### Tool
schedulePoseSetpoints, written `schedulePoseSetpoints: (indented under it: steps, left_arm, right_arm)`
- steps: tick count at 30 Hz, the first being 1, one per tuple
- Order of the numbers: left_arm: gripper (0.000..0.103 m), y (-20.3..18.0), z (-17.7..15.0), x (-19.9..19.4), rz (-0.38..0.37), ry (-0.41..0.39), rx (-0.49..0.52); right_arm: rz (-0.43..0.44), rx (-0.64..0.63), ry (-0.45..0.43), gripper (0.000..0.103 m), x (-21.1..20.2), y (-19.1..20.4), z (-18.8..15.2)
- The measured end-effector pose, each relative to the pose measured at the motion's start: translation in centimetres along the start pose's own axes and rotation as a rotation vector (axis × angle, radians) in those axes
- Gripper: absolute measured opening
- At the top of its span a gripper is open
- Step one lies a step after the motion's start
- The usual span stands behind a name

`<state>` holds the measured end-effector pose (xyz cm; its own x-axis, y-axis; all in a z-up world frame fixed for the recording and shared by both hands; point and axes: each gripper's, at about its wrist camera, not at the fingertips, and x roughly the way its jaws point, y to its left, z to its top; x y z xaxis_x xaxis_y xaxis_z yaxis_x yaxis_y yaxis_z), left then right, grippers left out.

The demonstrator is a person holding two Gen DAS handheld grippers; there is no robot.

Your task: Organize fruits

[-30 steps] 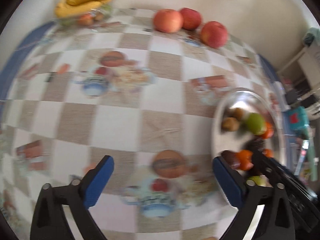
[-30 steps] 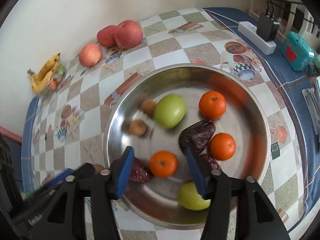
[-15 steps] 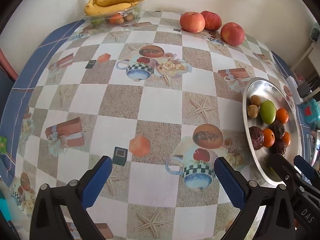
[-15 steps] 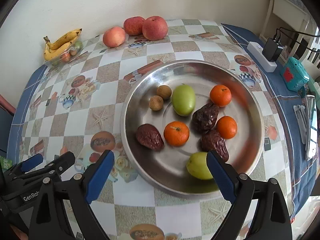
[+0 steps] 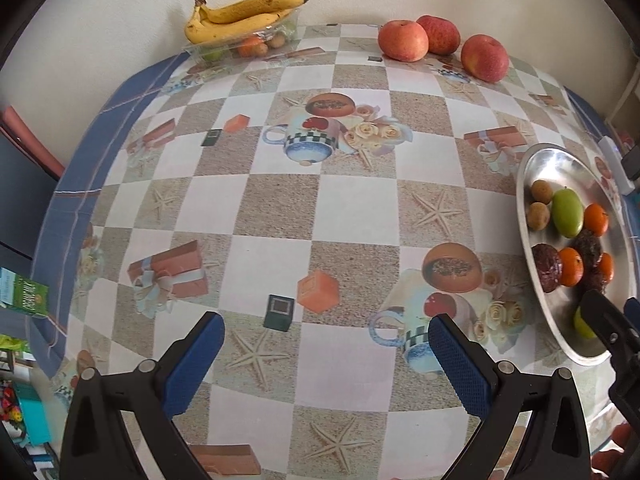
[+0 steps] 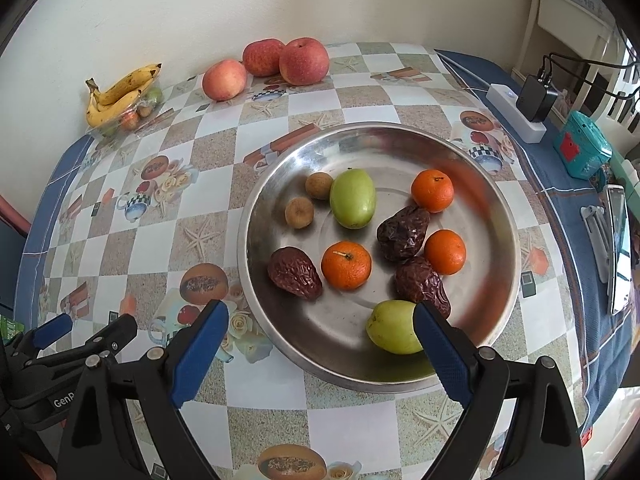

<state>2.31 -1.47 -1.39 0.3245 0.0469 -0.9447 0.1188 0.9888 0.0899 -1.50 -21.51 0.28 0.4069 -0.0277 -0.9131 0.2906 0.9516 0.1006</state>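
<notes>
- Left gripper (image 5: 326, 354) hangs over the checked tablecloth (image 5: 280, 200), jaws wide apart, holding nothing.
- Right gripper (image 6: 320, 344) hangs at the metal bowl's (image 6: 496, 216) near rim, jaws spread wide, empty.
- Oranges (image 6: 346, 265), dates (image 6: 295, 273) and green fruits (image 6: 353, 198) lie in the bowl.
- Apples (image 6: 304, 61) and bananas (image 6: 120, 94) sit by the wall.

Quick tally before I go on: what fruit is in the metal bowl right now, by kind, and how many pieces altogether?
In the metal bowl:
Oranges: 3
Green fruits: 2
Dark wrinkled dates: 3
Small brown round fruits: 2
Total: 10
</notes>
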Motion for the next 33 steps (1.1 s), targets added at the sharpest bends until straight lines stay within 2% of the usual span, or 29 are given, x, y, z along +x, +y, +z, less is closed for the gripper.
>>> schedulePoseSetpoints:
  steps: [5, 33]
  left_arm:
    - [0.103, -0.04, 0.08, -0.14, 0.036, -0.003, 0.004]
    - [0.103, 0.54, 0.18, 0.33, 0.053, 0.03, -0.021]
  right_arm:
    - [-0.002, -0.004, -0.001, 0.094, -0.01, 0.08, 0.07]
    - [-0.017, -0.019, 0.008, 0.094, 0.21, 0.3, 0.07]
